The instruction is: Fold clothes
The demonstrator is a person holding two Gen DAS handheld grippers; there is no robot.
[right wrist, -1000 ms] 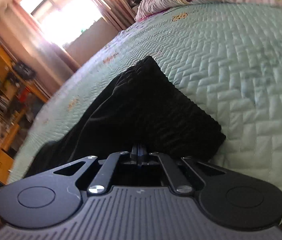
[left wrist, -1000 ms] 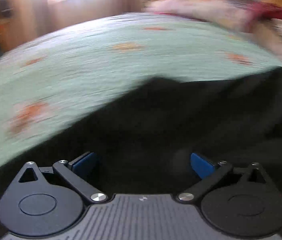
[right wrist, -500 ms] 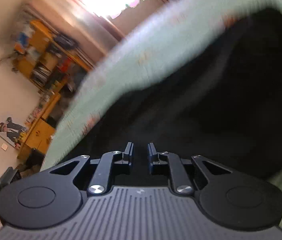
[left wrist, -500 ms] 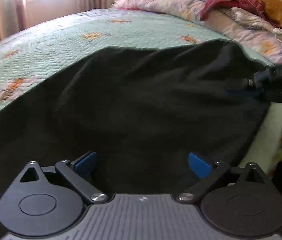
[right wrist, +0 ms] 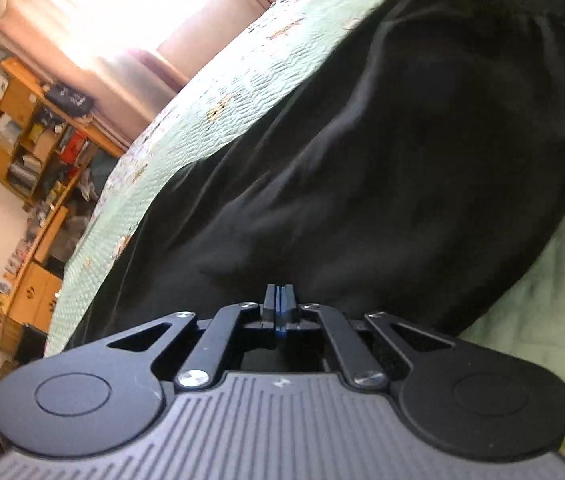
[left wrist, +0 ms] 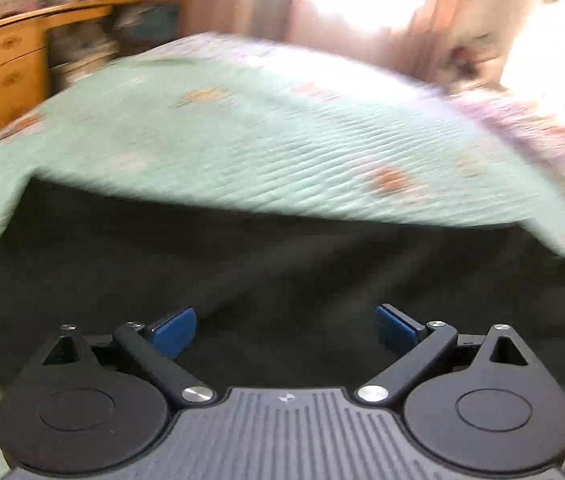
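A big black cloth (left wrist: 282, 280) lies spread on a green blanket (left wrist: 266, 140) on a bed. In the left wrist view the cloth fills the lower half of the frame and the blanket fills the middle. This view is blurry.

The left gripper (left wrist: 285, 326) is wide open, its 2 blue pads (left wrist: 173, 326) far apart, with nothing between them. It is right above the cloth.

In the right wrist view the cloth runs from the bottom middle to the upper right. The right gripper (right wrist: 279, 304) is pressed closed at the near edge of the cloth. I cannot tell if cloth is pinched inside. Wooden shelves (right wrist: 22, 128) full of things stand at the left.
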